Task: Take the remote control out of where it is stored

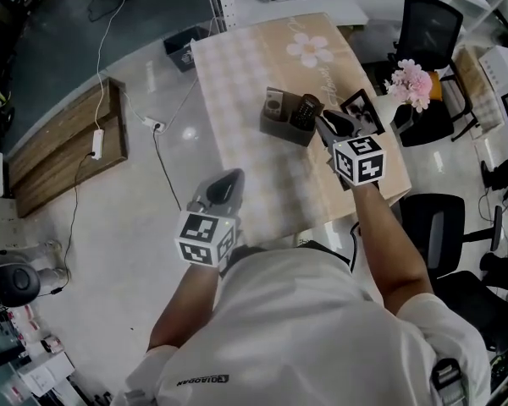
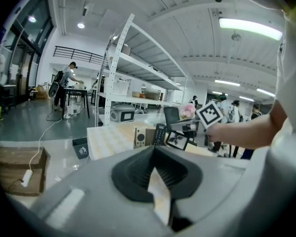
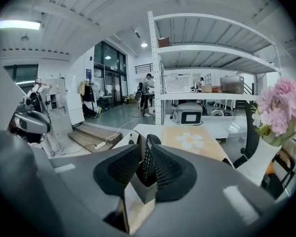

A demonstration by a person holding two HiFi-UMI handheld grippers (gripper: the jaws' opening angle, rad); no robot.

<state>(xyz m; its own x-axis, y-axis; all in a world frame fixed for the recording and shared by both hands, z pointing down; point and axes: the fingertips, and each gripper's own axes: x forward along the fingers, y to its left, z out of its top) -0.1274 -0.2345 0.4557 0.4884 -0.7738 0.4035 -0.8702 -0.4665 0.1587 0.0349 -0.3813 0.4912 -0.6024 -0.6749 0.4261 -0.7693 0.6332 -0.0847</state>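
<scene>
A table under a beige checked cloth with a white flower print (image 1: 237,83) fills the middle of the room. Toward its right side, about midway from near to far, stands a dark grey open-topped storage box (image 1: 286,128). Just right of the box a small black-framed picture (image 1: 361,108) leans, and beyond the table's right edge is a bunch of pink flowers in a white vase (image 1: 411,81).

The right gripper (image 1: 326,123) reaches in from the near right with its tips just beside the box. Its jaws are released and stand partly apart, with nothing pressed between the pads. This looks like a line-up for a pinch on the part that sticks out.

The left gripper (image 1: 224,183) hangs near the table's near-left corner, well apart from the box. Its jaws are clenched with nothing in them, so it seems to be kept clear of the reach.

The slim black remote control (image 1: 306,110) stands upright in the right compartment of the box, its top above the rim. In the right gripper view it (image 3: 147,154) shows in the gap between the two pads. A small beige device (image 1: 274,104) sits in the left compartment.
</scene>
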